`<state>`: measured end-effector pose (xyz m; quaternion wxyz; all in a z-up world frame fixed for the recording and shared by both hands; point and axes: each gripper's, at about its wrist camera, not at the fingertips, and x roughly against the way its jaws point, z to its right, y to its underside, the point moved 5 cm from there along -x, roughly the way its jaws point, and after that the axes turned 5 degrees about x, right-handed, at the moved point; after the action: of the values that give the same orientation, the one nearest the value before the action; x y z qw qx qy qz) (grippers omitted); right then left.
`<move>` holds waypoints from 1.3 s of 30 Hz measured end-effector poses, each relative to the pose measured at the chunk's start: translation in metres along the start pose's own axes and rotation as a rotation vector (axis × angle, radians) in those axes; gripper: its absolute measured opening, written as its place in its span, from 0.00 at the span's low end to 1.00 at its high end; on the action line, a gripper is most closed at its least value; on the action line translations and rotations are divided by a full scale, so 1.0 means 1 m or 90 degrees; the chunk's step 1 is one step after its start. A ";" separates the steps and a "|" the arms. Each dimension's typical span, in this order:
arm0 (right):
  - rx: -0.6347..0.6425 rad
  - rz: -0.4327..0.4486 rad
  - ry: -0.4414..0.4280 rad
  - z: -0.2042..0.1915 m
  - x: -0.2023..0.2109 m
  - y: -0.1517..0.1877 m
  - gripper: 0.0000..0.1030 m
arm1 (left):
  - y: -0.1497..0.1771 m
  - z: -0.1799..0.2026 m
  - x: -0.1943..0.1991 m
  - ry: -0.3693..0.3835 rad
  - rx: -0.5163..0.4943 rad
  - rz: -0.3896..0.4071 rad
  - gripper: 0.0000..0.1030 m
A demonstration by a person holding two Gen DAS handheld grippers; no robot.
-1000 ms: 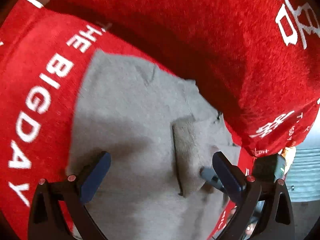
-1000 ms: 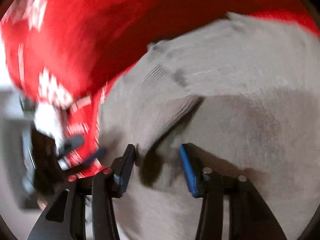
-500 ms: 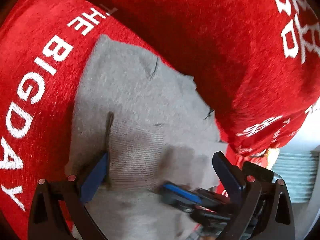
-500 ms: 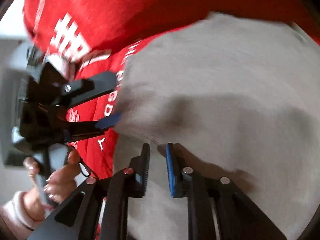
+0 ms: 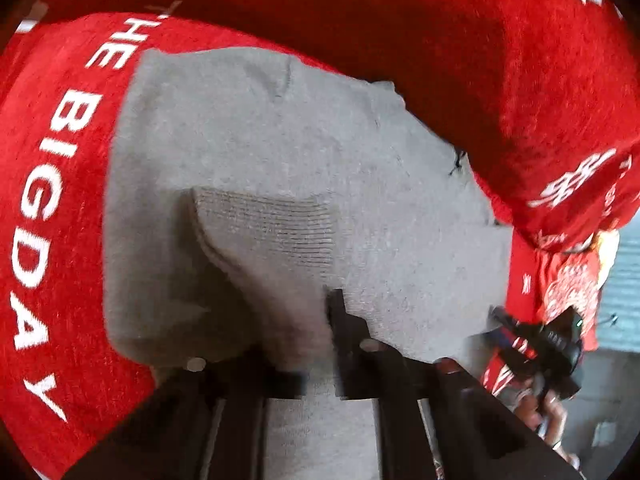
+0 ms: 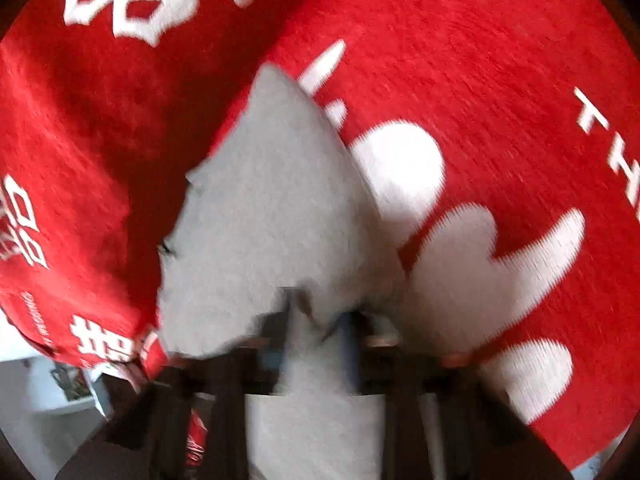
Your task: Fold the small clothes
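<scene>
A small grey knitted garment (image 5: 280, 132) lies on a red blanket (image 5: 480, 60) with white lettering. Its ribbed cuff (image 5: 272, 220) is folded over onto the body of the cloth. My left gripper (image 5: 316, 344) is shut on this raised fold, with grey fabric bunched between the dark fingers. In the right wrist view, which is blurred, the same grey garment (image 6: 272, 200) runs to a point on the blanket (image 6: 500, 60). My right gripper (image 6: 320, 320) is shut on its near edge, and cloth hangs down between the fingers.
The blanket rises in a thick fold behind the garment and drops off at the right. Past that edge a person's hand (image 5: 536, 412) holds the other tool over grey flooring (image 5: 624, 292). A pale room area (image 6: 36, 392) shows at the lower left.
My left jaws went from wide open to shut on the ribbed fold. The right gripper left the spot beside the left fingers, swung to the garment's far edge and closed on cloth.
</scene>
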<state>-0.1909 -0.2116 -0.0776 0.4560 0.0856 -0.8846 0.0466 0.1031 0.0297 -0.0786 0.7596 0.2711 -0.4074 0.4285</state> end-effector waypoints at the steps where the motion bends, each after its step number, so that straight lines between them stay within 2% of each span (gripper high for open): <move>1: 0.013 0.018 -0.001 -0.003 0.006 -0.005 0.06 | 0.000 0.006 0.004 -0.008 -0.019 0.014 0.09; 4: 0.036 0.054 -0.002 0.007 0.028 -0.016 0.06 | 0.000 0.024 0.010 0.002 -0.045 0.034 0.09; 6: 0.021 0.050 -0.006 0.018 0.025 -0.017 0.06 | 0.000 0.029 0.007 0.001 -0.050 0.031 0.09; 7: 0.017 0.037 -0.010 0.026 0.019 -0.017 0.07 | -0.001 0.032 0.000 -0.009 -0.048 0.026 0.09; 9: 0.021 -0.036 -0.009 0.041 0.011 -0.012 0.07 | 0.000 0.026 -0.007 -0.033 -0.042 0.020 0.09; 10: 0.026 -0.055 -0.021 0.048 0.015 -0.010 0.13 | 0.002 0.022 -0.010 -0.044 -0.036 0.015 0.09; 12: 0.064 -0.074 0.012 0.044 0.028 -0.010 0.22 | 0.005 0.017 -0.009 -0.033 -0.026 0.018 0.09; 13: 0.098 -0.074 0.020 0.038 0.037 -0.010 0.23 | 0.006 0.017 -0.008 -0.034 -0.027 0.019 0.09; 14: 0.151 -0.055 0.013 0.025 0.051 -0.013 0.23 | 0.007 0.016 -0.006 -0.037 -0.030 0.019 0.09; 15: 0.178 -0.039 0.007 0.017 0.059 -0.017 0.30 | 0.007 0.016 -0.006 -0.041 -0.032 0.018 0.09; 16: 0.191 -0.026 0.006 0.013 0.065 -0.022 0.43 | 0.006 0.017 -0.008 -0.050 -0.037 0.017 0.09; 18: 0.188 0.004 0.028 0.009 0.066 -0.043 0.53 | 0.006 0.023 -0.010 -0.063 -0.047 0.019 0.09; 20: 0.152 -0.004 0.051 0.015 0.044 -0.068 0.53 | 0.006 0.029 -0.014 -0.076 -0.052 0.023 0.09; 21: 0.143 -0.014 0.052 0.022 0.038 -0.074 0.49 | 0.006 0.030 -0.014 -0.081 -0.052 0.024 0.09; 23: 0.131 -0.052 0.073 0.025 0.012 -0.083 0.17 | 0.006 0.031 -0.013 -0.089 -0.053 0.026 0.09; 24: 0.144 -0.067 0.088 0.024 0.003 -0.082 0.09 | 0.006 0.031 -0.012 -0.093 -0.054 0.027 0.09; 26: 0.208 -0.053 0.131 0.014 -0.002 -0.080 0.09 | 0.009 0.032 -0.010 -0.112 -0.062 0.036 0.09; 28: 0.237 -0.045 0.148 0.010 -0.003 -0.078 0.09 | 0.012 0.029 -0.004 -0.147 -0.070 0.059 0.09; 29: 0.244 -0.042 0.149 0.010 -0.003 -0.077 0.09 | 0.015 0.025 0.000 -0.165 -0.075 0.072 0.09; 34: 0.248 -0.047 0.150 0.013 -0.003 -0.078 0.09 | 0.023 0.004 0.013 -0.198 -0.049 0.089 0.09; 35: 0.253 -0.047 0.158 0.012 -0.002 -0.078 0.10 | 0.023 0.000 0.017 -0.207 -0.039 0.093 0.17; 36: 0.253 -0.048 0.164 0.017 0.002 -0.077 0.11 | 0.023 -0.003 0.022 -0.222 -0.032 0.096 0.21; 37: 0.252 -0.047 0.179 0.016 0.005 -0.076 0.13 | 0.024 -0.006 0.029 -0.249 -0.031 0.104 0.21; 39: 0.255 -0.039 0.195 0.012 0.014 -0.071 0.13 | 0.026 -0.010 0.040 -0.267 -0.037 0.110 0.21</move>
<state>-0.1945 -0.2845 -0.0733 0.5596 0.1928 -0.7755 0.2195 0.0969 0.0674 -0.0479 0.6261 0.2962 -0.5902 0.4145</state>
